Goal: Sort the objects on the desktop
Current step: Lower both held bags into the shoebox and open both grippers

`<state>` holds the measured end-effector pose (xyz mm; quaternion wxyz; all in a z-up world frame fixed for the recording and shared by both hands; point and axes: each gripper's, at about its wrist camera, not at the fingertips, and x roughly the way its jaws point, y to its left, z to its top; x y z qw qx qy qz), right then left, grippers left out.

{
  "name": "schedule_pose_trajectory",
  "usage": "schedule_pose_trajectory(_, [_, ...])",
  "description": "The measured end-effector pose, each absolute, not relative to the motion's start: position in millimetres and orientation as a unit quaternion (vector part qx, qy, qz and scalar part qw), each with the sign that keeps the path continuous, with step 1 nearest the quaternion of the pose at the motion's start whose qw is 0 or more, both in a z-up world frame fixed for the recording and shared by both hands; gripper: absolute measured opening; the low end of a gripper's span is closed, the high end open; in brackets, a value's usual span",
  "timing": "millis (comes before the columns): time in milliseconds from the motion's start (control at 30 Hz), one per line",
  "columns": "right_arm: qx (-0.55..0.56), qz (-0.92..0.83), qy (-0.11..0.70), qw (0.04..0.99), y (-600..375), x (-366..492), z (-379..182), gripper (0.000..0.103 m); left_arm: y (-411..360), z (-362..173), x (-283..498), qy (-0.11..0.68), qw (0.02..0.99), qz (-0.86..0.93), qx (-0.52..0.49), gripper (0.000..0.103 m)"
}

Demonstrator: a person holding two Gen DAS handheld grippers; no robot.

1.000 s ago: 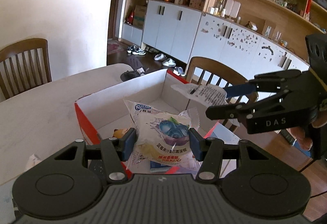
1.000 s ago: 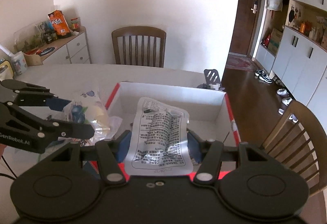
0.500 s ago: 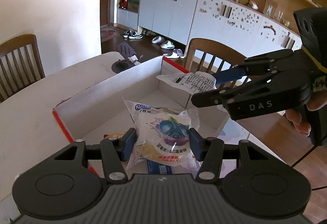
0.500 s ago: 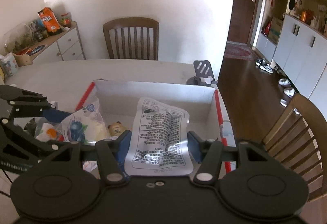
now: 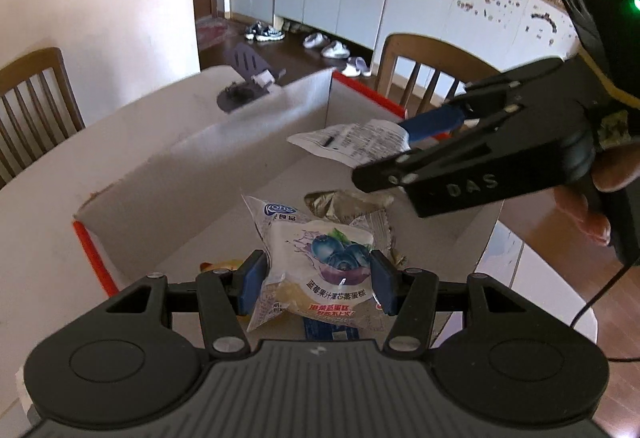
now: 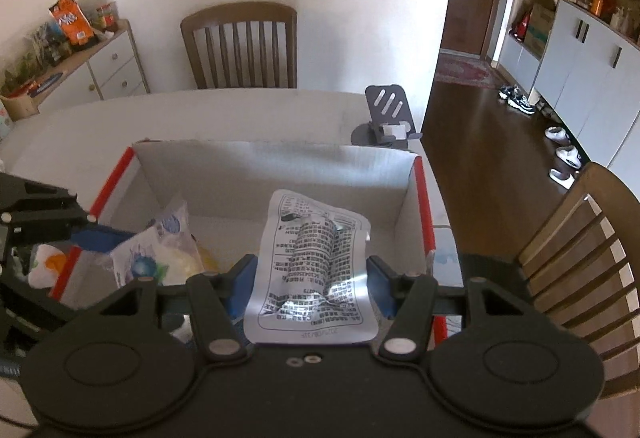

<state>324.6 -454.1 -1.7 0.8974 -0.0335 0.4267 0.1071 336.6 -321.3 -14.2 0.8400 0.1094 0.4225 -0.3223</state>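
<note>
Crinkly plastic could slip: left gripper (image 5: 316, 286) fingers pinch the blueberry cake packet (image 5: 320, 266), right gripper (image 6: 310, 286) fingers pinch the printed packet (image 6: 312, 270), both over the box (image 6: 276, 174); crowding risks collision.

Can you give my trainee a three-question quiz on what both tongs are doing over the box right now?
1. True or false: the left tongs are empty.
2. What do the right tongs grip? A) a silver printed packet B) a spoon C) a cup
3. Fill in: both packets hang above the open cardboard ____.

Key:
1. False. Their pads pinch the blueberry cake packet.
2. A. The silver printed packet sits between the pads, printed back facing the camera.
3. box, the one with red edges; another wrapper already lies on its floor.
</note>
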Motion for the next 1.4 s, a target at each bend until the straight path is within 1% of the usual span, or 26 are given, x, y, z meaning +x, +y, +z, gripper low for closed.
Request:
schedule_pose_trajectory(567, [-0.041, 0.091, 0.470, 0.877, -453, 356, -42, 0.058, -332, -39, 349, 0.449, 0.826, -0.314, 0.131, 0.055])
schedule_pose_trajectory(800, [-0.055, 0.099, 0.474, 0.873, -447, 355, -51, 0.058, -339, -44, 348, 0.449, 0.822, -0.315, 0.152, 0.057])
schedule_pose_trajectory(967, [-0.064, 0.102, 0.478, 0.870, -441, 356, -57, 0.058, -339, -45, 351, 0.455, 0.821, -0.312, 0.147, 0.058])
schedule_pose_trajectory(1133, [-0.058, 0.100, 0.478, 0.870, -441, 358, -58, 0.059, -334, -47, 353, 0.468, 0.819, -0.309, 0.122, 0.063])
schedule_pose_trajectory(1233, [-0.053, 0.100, 0.476, 0.872, -443, 358, -57, 0.062, -328, -46, 351, 0.467, 0.822, -0.306, 0.110, 0.069])
schedule_pose_trajectory(1400, [-0.046, 0.102, 0.466, 0.878, -444, 353, -52, 0.067, -323, -40, 343, 0.456, 0.830, -0.306, 0.097, 0.070])
